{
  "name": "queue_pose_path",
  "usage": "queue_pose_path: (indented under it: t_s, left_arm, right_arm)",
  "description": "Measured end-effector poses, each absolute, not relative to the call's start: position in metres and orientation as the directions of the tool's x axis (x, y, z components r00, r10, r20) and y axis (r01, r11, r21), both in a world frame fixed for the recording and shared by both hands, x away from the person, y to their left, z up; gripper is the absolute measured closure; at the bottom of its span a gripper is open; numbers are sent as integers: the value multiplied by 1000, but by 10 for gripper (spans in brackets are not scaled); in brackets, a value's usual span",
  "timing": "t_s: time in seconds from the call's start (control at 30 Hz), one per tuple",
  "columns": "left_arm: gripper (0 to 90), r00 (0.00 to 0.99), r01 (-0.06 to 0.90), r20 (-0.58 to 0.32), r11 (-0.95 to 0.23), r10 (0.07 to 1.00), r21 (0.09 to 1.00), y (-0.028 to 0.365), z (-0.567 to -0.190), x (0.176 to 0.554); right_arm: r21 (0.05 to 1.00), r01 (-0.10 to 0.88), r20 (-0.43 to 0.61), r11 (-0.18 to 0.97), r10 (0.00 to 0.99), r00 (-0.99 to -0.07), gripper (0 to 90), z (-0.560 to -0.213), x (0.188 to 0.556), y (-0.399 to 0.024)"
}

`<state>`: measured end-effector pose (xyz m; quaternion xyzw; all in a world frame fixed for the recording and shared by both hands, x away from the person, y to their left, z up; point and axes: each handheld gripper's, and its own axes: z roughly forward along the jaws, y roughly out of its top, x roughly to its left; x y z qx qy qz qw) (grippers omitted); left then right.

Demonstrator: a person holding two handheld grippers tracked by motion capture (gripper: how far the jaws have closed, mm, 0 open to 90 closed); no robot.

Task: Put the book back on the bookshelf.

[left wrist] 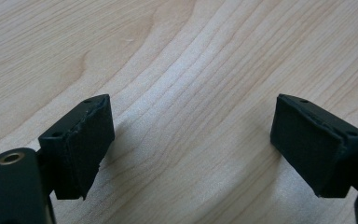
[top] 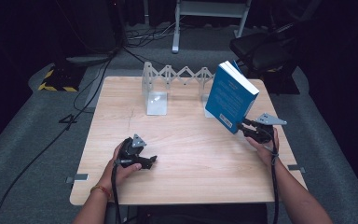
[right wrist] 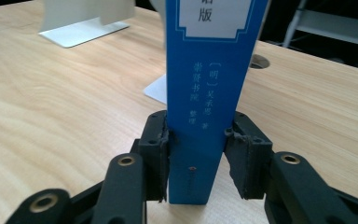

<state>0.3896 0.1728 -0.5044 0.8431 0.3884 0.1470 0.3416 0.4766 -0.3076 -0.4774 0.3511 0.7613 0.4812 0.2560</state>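
Note:
A thick blue book (top: 230,95) stands tilted over the table's right side, its lower corner just above the wood. My right gripper (top: 240,125) is shut on that lower end; in the right gripper view both pads press the sides of the blue book (right wrist: 205,93) by its spine, which carries printed characters, and my right gripper (right wrist: 197,154) points toward the white bookend. At the near left, my left gripper (top: 150,161) rests low on the table in a hand. Its jaws stand wide apart in the left gripper view (left wrist: 191,144), with bare wood between them.
A white extendable bookend rack (top: 156,91) stands at the back of the wooden table (top: 182,154), its zigzag links running right behind the book. A dark chair (top: 261,49) and floor cables lie beyond the far edge.

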Motion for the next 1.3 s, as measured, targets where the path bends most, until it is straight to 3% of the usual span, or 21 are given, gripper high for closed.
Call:
queue_pose_path:
  t_s: [0.53,0.97,1.3]
  left_arm:
    - [138,656,555,-20,-464,755,690,173,-504,390]
    - [138,655,555,-18,-465,755,690,173,-504,390]
    - [141,653,556,-18,-464,757,690,172,-504,389]
  right_arm:
    - [920,332,-19,209,869,-495,628,-476,499,-266]
    - [916,356,5,184,883,-469,626,-475,515,-252]
    - [906,361,-8,220,862,-507,621,-472,515,-258]
